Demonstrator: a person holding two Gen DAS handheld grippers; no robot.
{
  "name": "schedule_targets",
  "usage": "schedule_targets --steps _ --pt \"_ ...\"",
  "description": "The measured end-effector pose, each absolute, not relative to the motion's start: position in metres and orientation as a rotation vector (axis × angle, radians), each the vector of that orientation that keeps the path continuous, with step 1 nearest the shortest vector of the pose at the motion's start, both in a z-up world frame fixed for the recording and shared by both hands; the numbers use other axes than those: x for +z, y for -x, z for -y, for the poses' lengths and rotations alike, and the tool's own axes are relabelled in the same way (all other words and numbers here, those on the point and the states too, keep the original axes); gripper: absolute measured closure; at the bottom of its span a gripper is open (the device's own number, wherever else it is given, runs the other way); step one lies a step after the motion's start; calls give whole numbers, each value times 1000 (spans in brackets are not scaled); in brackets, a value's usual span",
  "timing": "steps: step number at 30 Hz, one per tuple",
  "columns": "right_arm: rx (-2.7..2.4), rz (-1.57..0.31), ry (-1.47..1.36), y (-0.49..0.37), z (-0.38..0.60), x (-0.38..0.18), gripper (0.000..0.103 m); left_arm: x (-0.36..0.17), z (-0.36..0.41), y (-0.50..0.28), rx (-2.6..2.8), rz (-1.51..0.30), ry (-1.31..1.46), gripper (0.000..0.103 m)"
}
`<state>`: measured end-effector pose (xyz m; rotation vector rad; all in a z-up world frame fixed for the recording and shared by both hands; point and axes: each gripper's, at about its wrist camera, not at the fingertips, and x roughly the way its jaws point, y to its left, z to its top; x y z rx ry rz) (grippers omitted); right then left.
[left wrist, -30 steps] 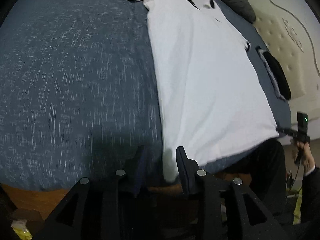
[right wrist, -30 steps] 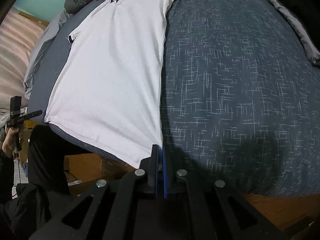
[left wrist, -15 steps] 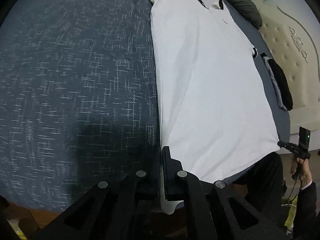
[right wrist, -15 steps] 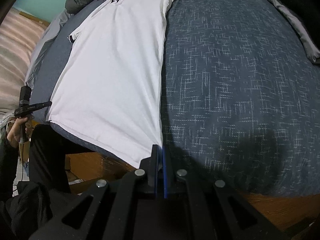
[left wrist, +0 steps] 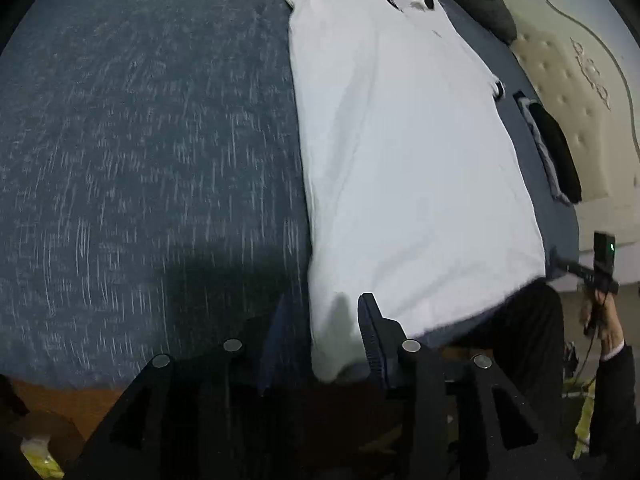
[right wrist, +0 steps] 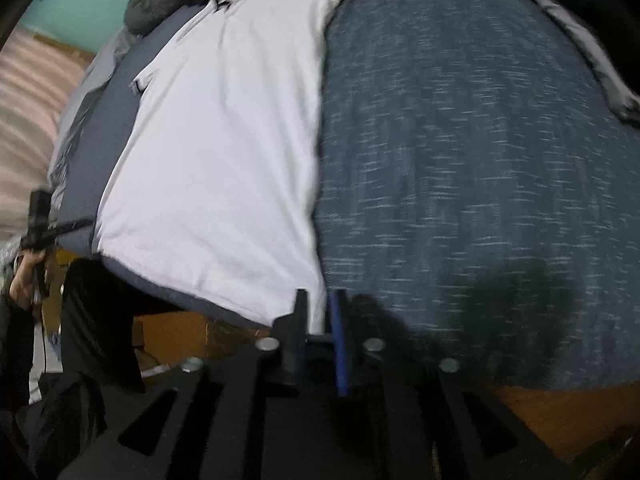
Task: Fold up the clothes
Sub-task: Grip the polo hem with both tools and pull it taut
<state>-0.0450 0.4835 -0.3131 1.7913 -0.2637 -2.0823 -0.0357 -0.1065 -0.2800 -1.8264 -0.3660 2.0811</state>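
Note:
A white polo shirt [left wrist: 400,152] with a black collar lies flat, front up, on the blue flecked bed [left wrist: 140,140]. Its hem hangs at the near edge of the bed. My left gripper [left wrist: 325,320] straddles one bottom corner of the hem. Its jaws are opening, with the cloth loose between them and a gap beside the left finger. In the right wrist view the shirt [right wrist: 224,152] runs up the left half. My right gripper [right wrist: 318,316] is at the other hem corner. Its jaws are also opening, with the cloth edge between the pads and not pinched.
A black and grey garment [left wrist: 556,152] lies near the bed's side, by a cream padded headboard [left wrist: 580,92]. A dark grey bundle [right wrist: 160,0] sits past the collar. The orange-brown bed frame [right wrist: 560,404] shows below the mattress edge. A person's hand [left wrist: 604,320] and dark trousers stand alongside.
Half a second ago both grippers were shut on the shirt's hem corners. Both have now parted their jaws and let go of the cloth. The left gripper shifted a little along the bed edge.

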Motion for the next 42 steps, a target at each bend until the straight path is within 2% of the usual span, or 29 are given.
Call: schedule_targets --steps 1,2,11,12,13,14,16,17,25,27,33,42 --pt "-2087 287 -1793 46 -487 -313 60 -281 106 33 2066 364 1834 62" --pt "-2083 313 -1793 47 -490 -314 58 -284 107 29 2045 360 1845 61" --pt "-2012 237 -1843 47 -464 -335 58 -312 99 22 1990 334 1899 62" --pt "-2009 230 -1852 46 -461 -338 58 -314 98 22 1991 330 1900 71" --pt "-2006 224 -1862 45 -459 -340 62 -314 97 23 1991 320 1897 79" --pt "-2001 211 -1865 44 -457 -342 76 -314 96 23 1985 318 1892 95" --pt "-1992 179 -1863 40 -451 -342 97 -312 94 23 1982 305 1881 98" --pt "-1993 165 -1859 41 -445 -342 98 -308 94 22 1987 297 1872 99" --pt "-2064 44 -1798 30 -454 -311 100 -285 100 13 1985 239 1827 99" --pt "-2059 25 -1822 34 -448 -317 100 -287 121 5 1977 235 1842 99" --pt "-2056 16 -1850 35 -441 -338 100 -300 125 4 1968 248 1874 99" --pt "-2048 60 -1815 38 -439 -340 99 -311 120 14 1961 251 1900 98"
